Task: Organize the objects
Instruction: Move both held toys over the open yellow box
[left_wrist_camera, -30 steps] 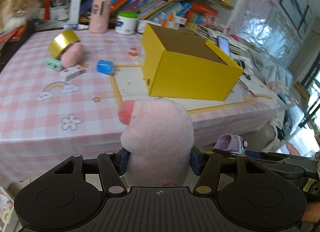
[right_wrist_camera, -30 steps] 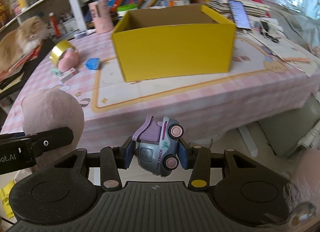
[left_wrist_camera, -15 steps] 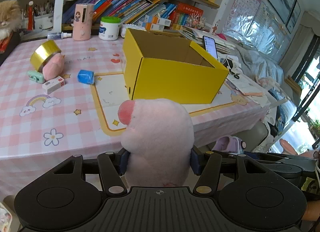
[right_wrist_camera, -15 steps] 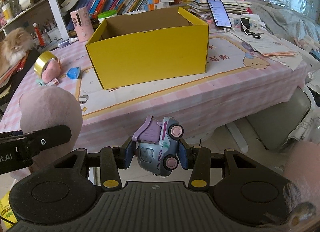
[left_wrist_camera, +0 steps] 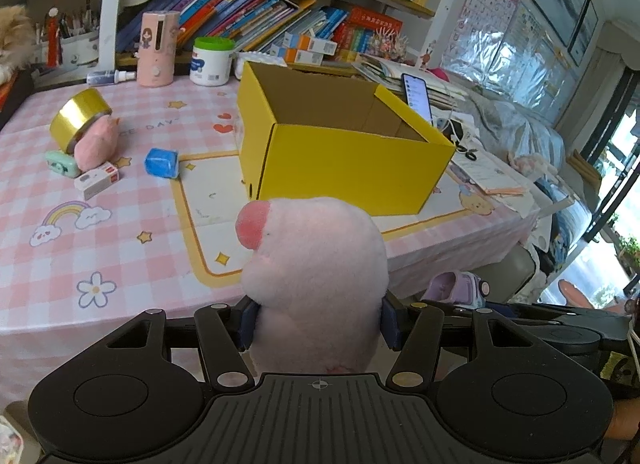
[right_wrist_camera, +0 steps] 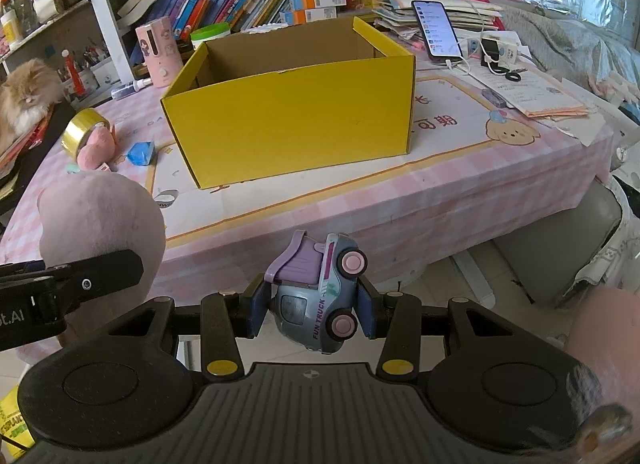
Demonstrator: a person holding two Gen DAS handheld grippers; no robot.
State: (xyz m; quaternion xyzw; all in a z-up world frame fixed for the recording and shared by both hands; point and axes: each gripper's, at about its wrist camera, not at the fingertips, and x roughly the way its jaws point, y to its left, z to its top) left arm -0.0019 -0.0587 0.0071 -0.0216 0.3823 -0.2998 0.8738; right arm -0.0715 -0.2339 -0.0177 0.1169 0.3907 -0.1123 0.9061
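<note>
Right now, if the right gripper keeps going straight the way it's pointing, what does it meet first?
Probably the table's front edge, hung with pink checked cloth. The right gripper, shut on the toy truck, sits below the tabletop; the yellow box stands farther back. Depth is unclear.

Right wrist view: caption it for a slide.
Right gripper clamps a toy truck short of the table edge, facing the open yellow box.
</note>
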